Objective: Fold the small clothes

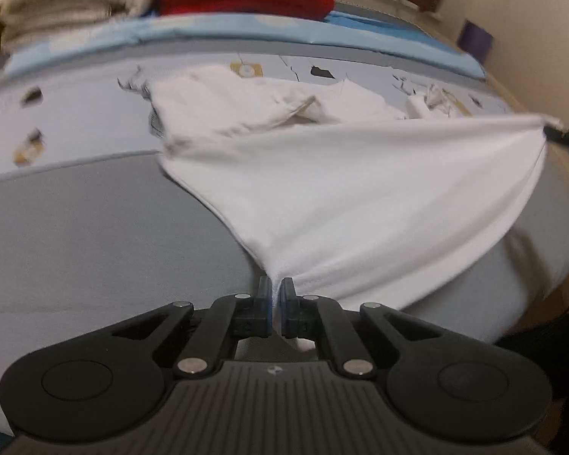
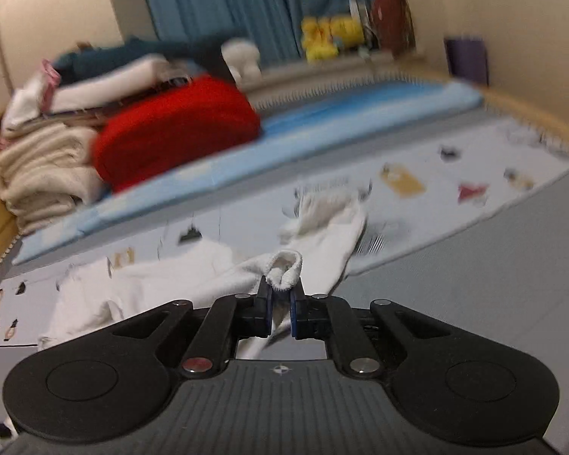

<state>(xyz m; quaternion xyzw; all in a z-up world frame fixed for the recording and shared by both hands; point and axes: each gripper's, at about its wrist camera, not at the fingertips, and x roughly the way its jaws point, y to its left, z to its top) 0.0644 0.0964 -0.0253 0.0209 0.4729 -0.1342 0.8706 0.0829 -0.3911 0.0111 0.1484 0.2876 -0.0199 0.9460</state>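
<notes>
Gripping a white garment (image 1: 360, 197) at two corners: left gripper (image 1: 276, 292) clamped on one, right gripper (image 2: 281, 292) pinching a rolled hem. Stretched taut over the bed (image 1: 95, 227). Lay-out step, probably; next, lowering flat and even before folding.

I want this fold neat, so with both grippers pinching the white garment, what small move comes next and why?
Probably carry both held corners forward together, over the crumpled far part. The left gripper and right gripper each pinch the white garment, stretched taut above the grey mattress.
</notes>
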